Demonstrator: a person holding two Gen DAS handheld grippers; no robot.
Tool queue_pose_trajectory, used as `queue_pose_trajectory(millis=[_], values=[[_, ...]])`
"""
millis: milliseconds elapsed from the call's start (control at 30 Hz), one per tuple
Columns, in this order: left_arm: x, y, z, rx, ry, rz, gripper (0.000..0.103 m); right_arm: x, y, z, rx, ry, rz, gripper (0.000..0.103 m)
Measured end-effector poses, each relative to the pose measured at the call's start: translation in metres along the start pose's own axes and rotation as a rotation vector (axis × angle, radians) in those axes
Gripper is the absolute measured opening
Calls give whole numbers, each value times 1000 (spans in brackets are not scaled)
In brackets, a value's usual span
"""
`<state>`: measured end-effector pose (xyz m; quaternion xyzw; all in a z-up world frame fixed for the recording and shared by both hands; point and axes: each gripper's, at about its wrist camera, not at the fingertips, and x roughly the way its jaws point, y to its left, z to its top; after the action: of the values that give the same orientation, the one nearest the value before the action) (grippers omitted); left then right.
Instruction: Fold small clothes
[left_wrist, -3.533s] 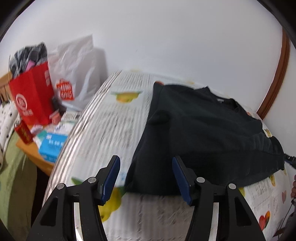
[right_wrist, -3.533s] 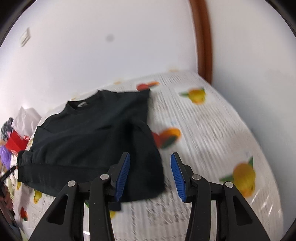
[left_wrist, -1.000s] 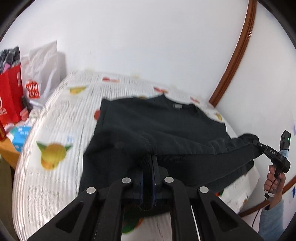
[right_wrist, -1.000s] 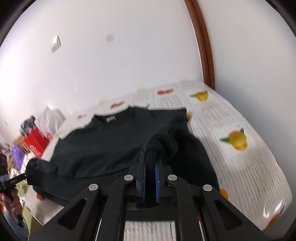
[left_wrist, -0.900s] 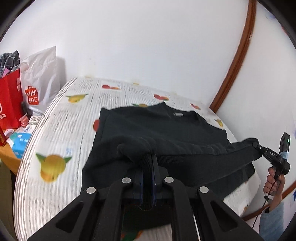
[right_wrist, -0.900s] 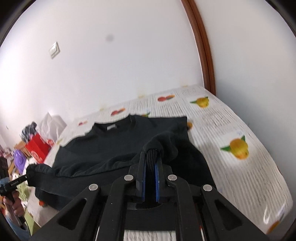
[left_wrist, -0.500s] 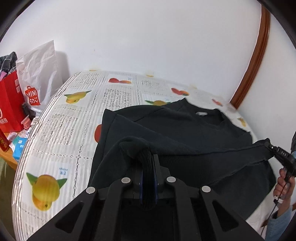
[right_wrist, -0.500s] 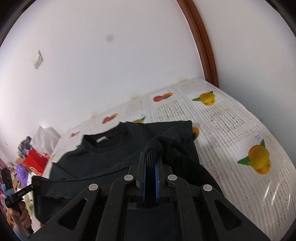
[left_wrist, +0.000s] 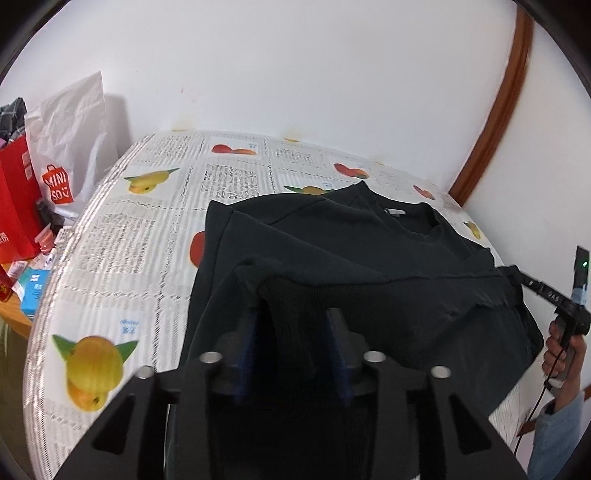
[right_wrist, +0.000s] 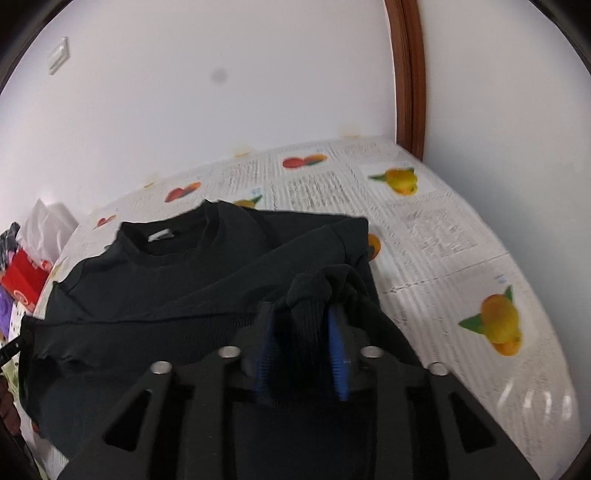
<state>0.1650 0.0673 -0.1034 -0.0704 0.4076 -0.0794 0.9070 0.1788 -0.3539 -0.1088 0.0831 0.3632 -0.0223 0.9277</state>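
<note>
Black sweatshirt (left_wrist: 332, 258) hem between spread jaws of L hand-held gripper (left_wrist: 293, 349) & R hand-held gripper (right_wrist: 301, 350).

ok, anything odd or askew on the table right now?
Mostly fine. The black sweatshirt has its hem folded up toward the collar, but the fold edge runs slanted and bunches where the open left gripper and right gripper straddle it.

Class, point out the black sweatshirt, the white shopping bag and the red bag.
black sweatshirt (left_wrist: 332, 236): left wrist view, chest panel.
white shopping bag (left_wrist: 74, 129): left wrist view, crumpled front.
red bag (left_wrist: 14, 206): left wrist view, front face.
</note>
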Motion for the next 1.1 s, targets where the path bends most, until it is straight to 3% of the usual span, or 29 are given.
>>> queue_pose_trajectory(millis=[33, 167, 333, 400, 500, 567, 733, 1000, 1100], values=[[-4, -2, -3, 5, -7, -6, 51, -11, 4, -1, -21, -15, 3, 44], [-15, -17, -13, 47, -7, -46, 51, -31, 22, -12, -73, -11, 63, 49], [-24, -43, -26, 142, -17, -94, 51, -25, 42, -35, -91, 107, 192, 49], [-19, -49, -30, 153, 12, -141, 51, -18, 48, -43, -112, 153, 211, 46], [1, -57, -34, 145, 80, -158, 51, -2, 57, -55, -156, 200, 169, 29], [14, -62, -32, 152, 91, -138, 51, 7, 59, -56, -154, 203, 134, 22], [43, -80, -22, 187, 132, -84, 51, 24, 64, -44, -140, 187, 111, 22], [60, -75, 17, 199, 46, 23, 51, 53, 65, 2, -106, 99, 91, 19], [61, -59, 32, 185, 41, 73, 51, 71, 60, 21, -101, 134, 95, 19]])
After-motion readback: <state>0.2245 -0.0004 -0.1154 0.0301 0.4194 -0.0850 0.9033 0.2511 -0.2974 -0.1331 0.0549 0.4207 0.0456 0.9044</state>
